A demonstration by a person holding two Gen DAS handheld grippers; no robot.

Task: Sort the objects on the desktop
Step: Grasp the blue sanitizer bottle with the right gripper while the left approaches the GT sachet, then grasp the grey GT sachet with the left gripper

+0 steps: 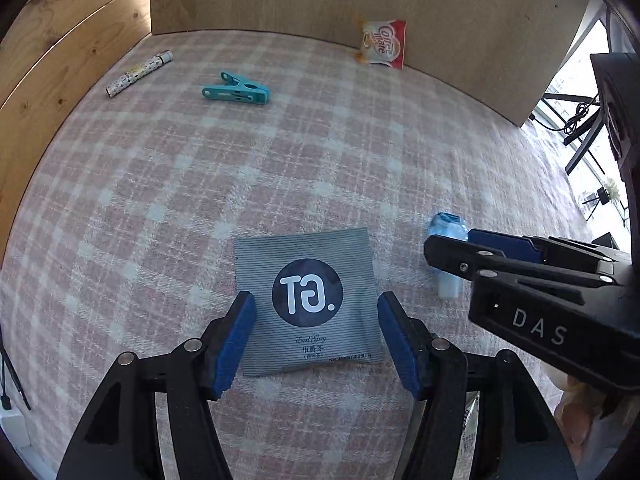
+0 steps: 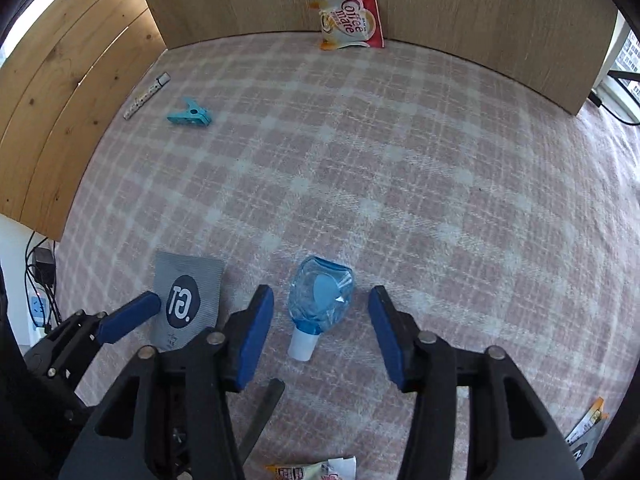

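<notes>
Tea sachet (image 1: pixel 306 302) lies between the wide-spread left tool (image 1: pixel 316 338) fingers.

On the tablecloth (image 2: pixel 400 168), the tea sachet (image 1: pixel 306 300) lies left of the small bottle (image 2: pixel 322 300). Far behind them, the pen (image 1: pixel 139 73) lies left of the clothes peg (image 1: pixel 236 90); the Coffee-mate packet (image 2: pixel 350 18) leans against the back board (image 2: pixel 460 4)
</notes>
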